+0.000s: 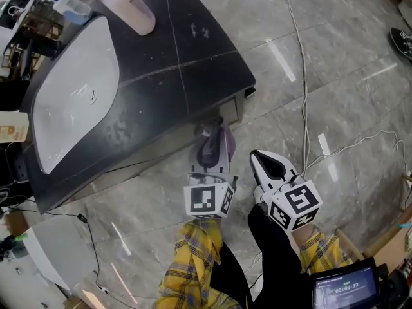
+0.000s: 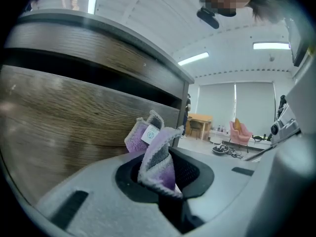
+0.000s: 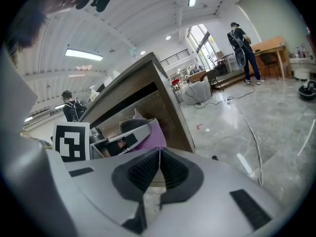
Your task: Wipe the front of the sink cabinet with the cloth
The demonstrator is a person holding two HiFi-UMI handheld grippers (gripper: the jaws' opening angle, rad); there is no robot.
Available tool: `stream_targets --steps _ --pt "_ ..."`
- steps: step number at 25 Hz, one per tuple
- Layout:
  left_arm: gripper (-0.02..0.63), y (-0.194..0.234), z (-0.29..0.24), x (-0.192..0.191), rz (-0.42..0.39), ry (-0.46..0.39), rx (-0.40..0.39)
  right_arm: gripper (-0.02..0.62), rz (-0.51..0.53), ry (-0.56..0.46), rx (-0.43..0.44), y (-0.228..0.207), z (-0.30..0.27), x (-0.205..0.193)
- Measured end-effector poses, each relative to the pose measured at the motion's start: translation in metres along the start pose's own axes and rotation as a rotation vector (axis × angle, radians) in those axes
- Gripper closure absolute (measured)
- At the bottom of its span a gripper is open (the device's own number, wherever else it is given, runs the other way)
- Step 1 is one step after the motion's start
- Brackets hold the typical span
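Observation:
A purple and grey cloth (image 2: 157, 154) with a small white tag is pinched in my left gripper (image 2: 163, 174), whose jaws are shut on it. The cloth (image 1: 214, 144) is up against the wood-grain front of the sink cabinet (image 2: 74, 117), near its right end. From above, my left gripper (image 1: 209, 163) sits just below the dark countertop's (image 1: 193, 50) front edge. My right gripper (image 1: 269, 165) hangs beside it to the right, over the floor, its jaws shut with nothing between them. In the right gripper view the cloth (image 3: 155, 135) and the left gripper (image 3: 123, 137) show against the cabinet (image 3: 153, 100).
A white basin (image 1: 74, 108) is set into the countertop, with a pink bottle (image 1: 129, 6) behind it. White cables (image 1: 306, 108) trail over the grey tiled floor. My legs in yellow plaid (image 1: 199, 262) are below the grippers. A person (image 3: 242, 38) stands far off.

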State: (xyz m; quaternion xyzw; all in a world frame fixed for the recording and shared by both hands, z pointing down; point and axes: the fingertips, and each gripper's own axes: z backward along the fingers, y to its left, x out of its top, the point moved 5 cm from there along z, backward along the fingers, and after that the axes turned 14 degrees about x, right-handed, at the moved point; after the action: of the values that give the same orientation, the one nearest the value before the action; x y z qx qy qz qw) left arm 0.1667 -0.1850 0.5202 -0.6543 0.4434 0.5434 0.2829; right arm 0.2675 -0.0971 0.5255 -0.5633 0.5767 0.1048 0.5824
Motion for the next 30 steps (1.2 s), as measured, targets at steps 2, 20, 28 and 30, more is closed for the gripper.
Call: stream_targets --steps 2,20,28,30 --pt "0.556 -0.01 -0.005 -0.001 -0.007 0.003 -0.016 0.589 -0.005 -0.003 -0.011 -0.007 0.007 0.0" --pt "0.557 -0.055 -0.007 0.005 -0.009 -0.006 -0.118 0.589 0.004 -0.026 -0.053 -0.026 0.027 0.017" --pt "0.557 -0.019 0.029 0.013 0.002 -0.022 -0.089 0.589 0.026 -0.01 -0.01 0.018 0.007 0.009" --pt "0.557 -0.008 0.04 0.014 0.004 -0.027 -0.075 0.589 0.034 -0.003 0.008 0.032 0.001 0.006"
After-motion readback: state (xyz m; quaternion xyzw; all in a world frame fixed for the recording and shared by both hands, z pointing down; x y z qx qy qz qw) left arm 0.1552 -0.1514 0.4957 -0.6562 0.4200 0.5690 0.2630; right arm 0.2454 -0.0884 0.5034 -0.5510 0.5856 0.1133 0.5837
